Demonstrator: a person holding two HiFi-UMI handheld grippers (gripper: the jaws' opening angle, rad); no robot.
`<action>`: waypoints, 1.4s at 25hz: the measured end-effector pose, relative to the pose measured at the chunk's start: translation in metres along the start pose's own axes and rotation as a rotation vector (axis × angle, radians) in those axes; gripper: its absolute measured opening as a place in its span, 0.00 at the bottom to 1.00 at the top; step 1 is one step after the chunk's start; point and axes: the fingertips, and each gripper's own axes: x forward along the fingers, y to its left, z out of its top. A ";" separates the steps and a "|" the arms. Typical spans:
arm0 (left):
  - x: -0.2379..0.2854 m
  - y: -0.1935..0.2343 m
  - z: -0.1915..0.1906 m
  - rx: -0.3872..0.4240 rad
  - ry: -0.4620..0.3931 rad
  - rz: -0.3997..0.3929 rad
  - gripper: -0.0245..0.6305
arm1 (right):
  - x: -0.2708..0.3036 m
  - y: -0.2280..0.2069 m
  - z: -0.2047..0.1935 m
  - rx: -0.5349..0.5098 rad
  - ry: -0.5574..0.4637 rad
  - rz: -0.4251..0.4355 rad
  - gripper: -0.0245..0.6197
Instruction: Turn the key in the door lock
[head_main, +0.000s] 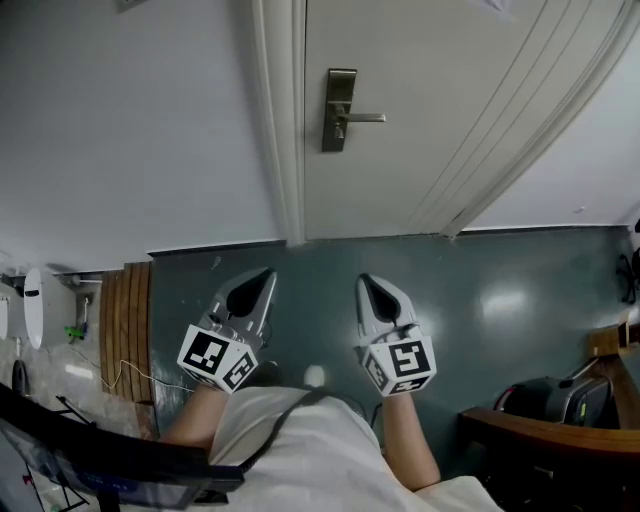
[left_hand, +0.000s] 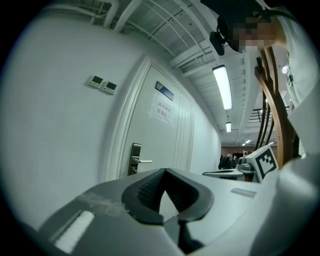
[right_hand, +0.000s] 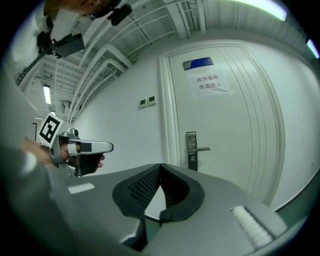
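The door lock (head_main: 339, 110) shows in the head view as a tall metal plate on the white door (head_main: 430, 160), at about 12 o'clock in the picture, with its lever handle (head_main: 366, 118) sticking out toward 3 o'clock. No key can be made out at this size. Both grippers hang over the grey floor (head_main: 500, 300), well apart from the door. The left gripper (head_main: 268, 272) is at 7 o'clock and the right gripper (head_main: 364, 280) at 5 o'clock. Each has its fingers pressed together and holds nothing.

In the left gripper view the lock plate (left_hand: 135, 159) sits at about 10 o'clock from the closed fingers, far off. The tips meet and nothing is between them.

In the right gripper view the plate (right_hand: 191, 150) stands at 1 o'clock from the fingers, which are also closed on nothing. The left gripper (right_hand: 107, 147) is level at 9 o'clock.

If a key sits in the plate, it would likely be below the lever. It would be small, thin, stiff metal, light in itself but slick under the pads. The cylinder will push back as it turns. The best hold is on the key's flat head, with the pads on its two broad faces. The fingers should line up with the key's shaft so the roll goes straight into the lock and nothing bends sideways. A shallow pinch would probably slip.
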 end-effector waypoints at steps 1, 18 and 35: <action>0.002 0.000 0.000 -0.001 -0.002 0.007 0.04 | 0.000 -0.002 0.000 -0.001 0.002 0.003 0.05; 0.027 0.009 0.005 0.012 -0.014 0.031 0.04 | 0.015 -0.025 0.000 0.005 0.006 0.020 0.05; 0.121 0.115 0.029 0.010 -0.013 -0.072 0.05 | 0.146 -0.060 0.028 -0.020 0.024 -0.057 0.05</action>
